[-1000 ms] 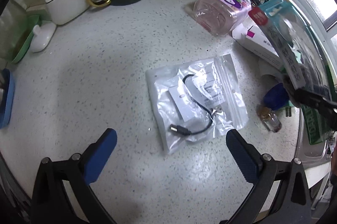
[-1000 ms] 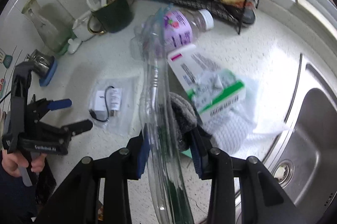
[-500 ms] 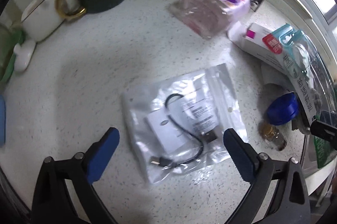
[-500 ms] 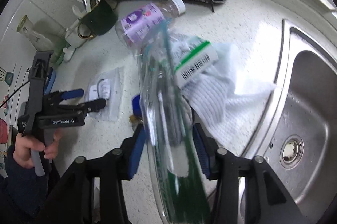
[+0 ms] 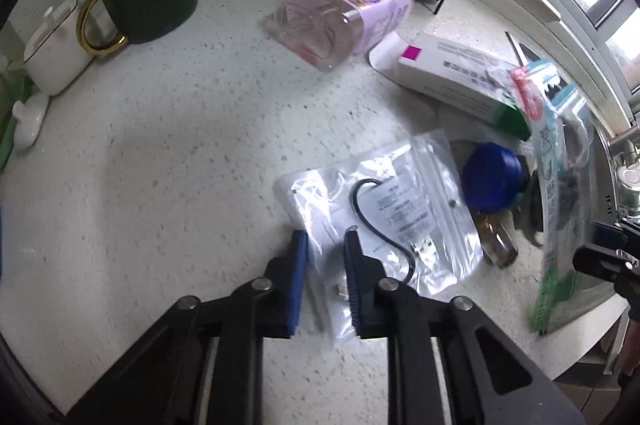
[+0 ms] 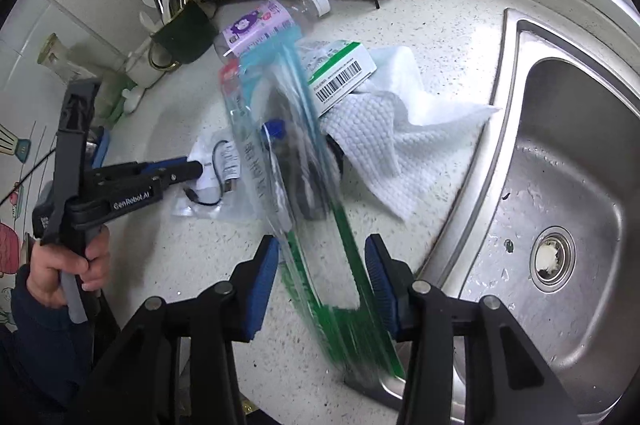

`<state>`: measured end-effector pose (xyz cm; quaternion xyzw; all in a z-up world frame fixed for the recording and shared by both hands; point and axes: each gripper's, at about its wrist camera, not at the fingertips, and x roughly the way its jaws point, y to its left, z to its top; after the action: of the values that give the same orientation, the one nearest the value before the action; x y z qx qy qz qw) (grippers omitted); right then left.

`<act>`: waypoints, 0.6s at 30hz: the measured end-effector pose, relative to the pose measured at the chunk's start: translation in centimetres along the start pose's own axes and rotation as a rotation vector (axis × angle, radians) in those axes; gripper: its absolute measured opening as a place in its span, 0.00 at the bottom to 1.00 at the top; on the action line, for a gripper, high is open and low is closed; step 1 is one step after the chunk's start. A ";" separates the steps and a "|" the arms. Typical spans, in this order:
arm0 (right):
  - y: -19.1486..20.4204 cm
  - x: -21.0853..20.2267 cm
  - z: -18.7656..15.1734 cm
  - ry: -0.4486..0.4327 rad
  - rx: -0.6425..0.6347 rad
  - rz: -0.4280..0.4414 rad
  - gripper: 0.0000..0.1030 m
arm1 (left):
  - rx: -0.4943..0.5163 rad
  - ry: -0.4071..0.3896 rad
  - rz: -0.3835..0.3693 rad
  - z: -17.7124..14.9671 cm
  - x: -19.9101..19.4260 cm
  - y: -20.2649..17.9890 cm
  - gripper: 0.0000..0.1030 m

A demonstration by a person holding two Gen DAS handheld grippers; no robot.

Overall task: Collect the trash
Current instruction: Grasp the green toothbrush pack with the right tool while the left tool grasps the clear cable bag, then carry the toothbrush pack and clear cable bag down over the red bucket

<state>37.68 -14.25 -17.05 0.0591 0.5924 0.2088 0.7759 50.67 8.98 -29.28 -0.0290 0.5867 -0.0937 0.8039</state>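
Already the left gripper (image 5: 326, 245) is closing on the near corner of the clear zip bag (image 5: 384, 209) with its black cable, which lies flat on the speckled counter (image 5: 180, 153). The right gripper (image 6: 324, 265) has a blurred clear plastic package (image 6: 288, 161) between its closing jaws; whether the pads press on it cannot be told. Most trash seems uncollected: the purple-labelled bottle (image 5: 348, 13), the white carton (image 5: 452, 73), the blue cap (image 5: 492, 177), the paper towel (image 6: 384, 141) by the sink (image 6: 560, 185). No bin shows.
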 end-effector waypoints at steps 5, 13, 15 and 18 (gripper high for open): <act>0.1 -0.3 -0.9 -0.004 -0.014 0.006 0.17 | -0.007 -0.015 -0.026 -1.5 -1.5 -1.0 0.09; 0.5 -1.1 -2.3 -0.018 -0.022 0.032 0.16 | 0.010 -0.059 -0.047 -5.2 -6.3 -3.0 0.09; 0.8 -1.8 -2.8 -0.034 -0.030 0.037 0.16 | 0.022 -0.073 -0.037 -6.1 -8.0 -2.2 0.09; 1.2 -3.1 -3.6 -0.066 -0.036 0.044 0.16 | 0.043 -0.098 -0.030 -6.8 -9.8 -3.0 0.07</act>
<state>33.35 -14.96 -14.86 0.0650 0.5611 0.2343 0.7912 41.00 8.31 -21.78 -0.0249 0.5440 -0.1168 0.8306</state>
